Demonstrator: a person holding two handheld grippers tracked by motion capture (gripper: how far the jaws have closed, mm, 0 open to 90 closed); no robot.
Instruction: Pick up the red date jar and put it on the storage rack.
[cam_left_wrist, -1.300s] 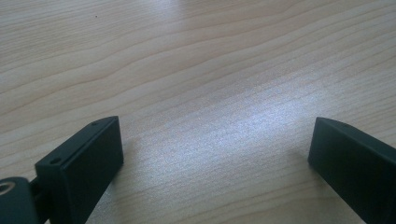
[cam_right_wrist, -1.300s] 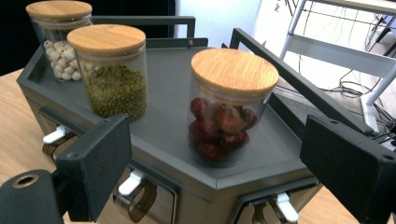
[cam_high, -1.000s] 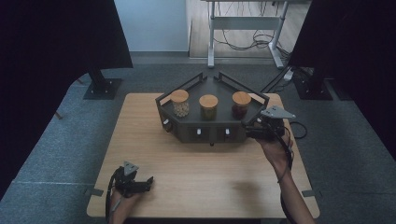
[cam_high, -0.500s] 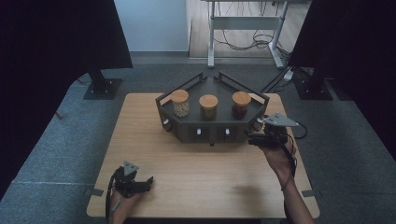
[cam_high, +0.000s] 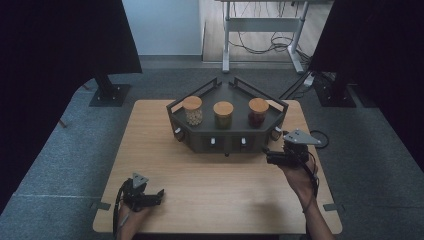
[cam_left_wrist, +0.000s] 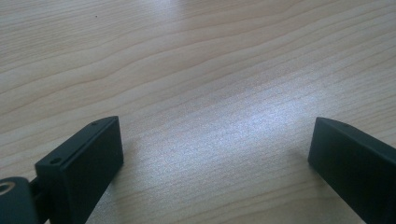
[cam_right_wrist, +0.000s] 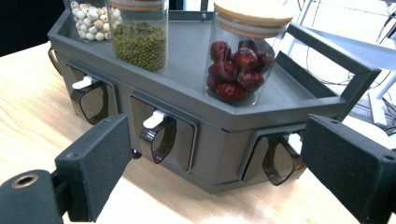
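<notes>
A dark grey rack (cam_high: 227, 137) sits in the upper middle of the high view, on the far part of the wooden table (cam_high: 215, 195). Three clear jars with round cork lids stand in a row on top of it.

The jar of white balls (cam_high: 192, 110) is on the left. The jar of tiny green beans (cam_high: 223, 114) is in the middle. The jar of big red fruits (cam_high: 258, 111) is on the right. In the right gripper view the red jar (cam_right_wrist: 243, 56) is in the upper middle, the green one (cam_right_wrist: 140, 32) is to its left, and the white one (cam_right_wrist: 91, 18) is in the upper left corner.

The front of the rack has little scoops with white tabs. In the right gripper view I count three: one scoop (cam_right_wrist: 91, 100) at the left, one scoop (cam_right_wrist: 159, 135) in the middle, and one scoop (cam_right_wrist: 278, 158) at the lower right.

The right gripper (cam_high: 272, 156) is at the right of the high view, held in a hand (cam_high: 300, 177), just beside the rack's right front corner. Its jaws are wide apart with nothing between them. It points at the front of the rack.

The left gripper (cam_high: 156, 195) is in the lower left of the high view, low over the table and well apart from the rack. Its jaws are wide apart too, with bare wood between them.
</notes>
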